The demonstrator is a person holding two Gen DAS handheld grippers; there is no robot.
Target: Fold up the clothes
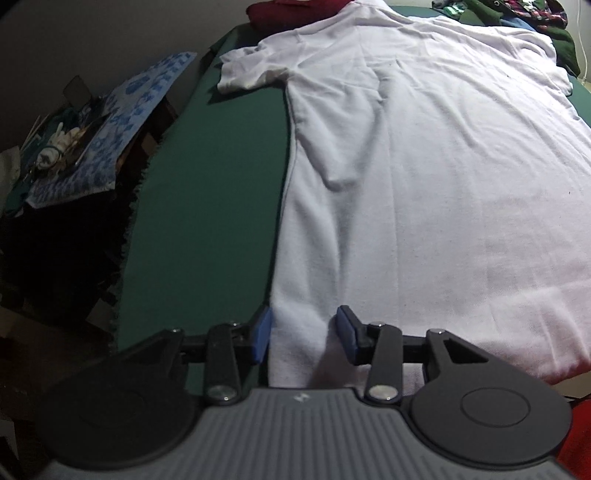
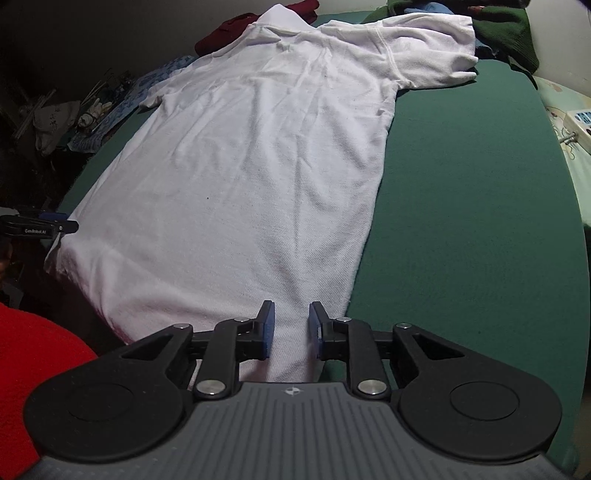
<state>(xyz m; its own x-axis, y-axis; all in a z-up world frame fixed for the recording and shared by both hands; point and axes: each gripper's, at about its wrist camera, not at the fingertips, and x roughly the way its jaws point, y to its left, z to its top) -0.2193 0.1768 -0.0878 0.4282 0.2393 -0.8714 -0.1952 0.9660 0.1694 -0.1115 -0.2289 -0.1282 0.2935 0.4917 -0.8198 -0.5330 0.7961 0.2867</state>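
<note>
We have the white polo shirt (image 2: 243, 158) spread flat on the green desk (image 2: 461, 229), collar at 12 o'clock and hem at 6 o'clock, nearest us. The left gripper (image 1: 304, 334) stands spread over the hem's left corner, cloth between its blue pads (image 1: 263, 332) but not pressed by them. The right gripper (image 2: 291, 328) sits narrower at the hem's right corner with a fold of cloth running up between its jaws; we cannot tell whether the pads truly pinch it.

What worries us: if we lift now, the left corner may simply stay on the desk while the right one rises, and the shirt would skew and wrinkle. A shallow bite might catch only the top layer, so front and back separate. Dragging the hem toward 12 o'clock could also push the collar into the maroon garment (image 1: 291, 11) and the pile of clothes (image 1: 517, 18) at 1 o'clock.

The only legible writing is "GenRobot.AI", printed on the left gripper's side as seen at 9 o'clock in the right wrist view.
</note>
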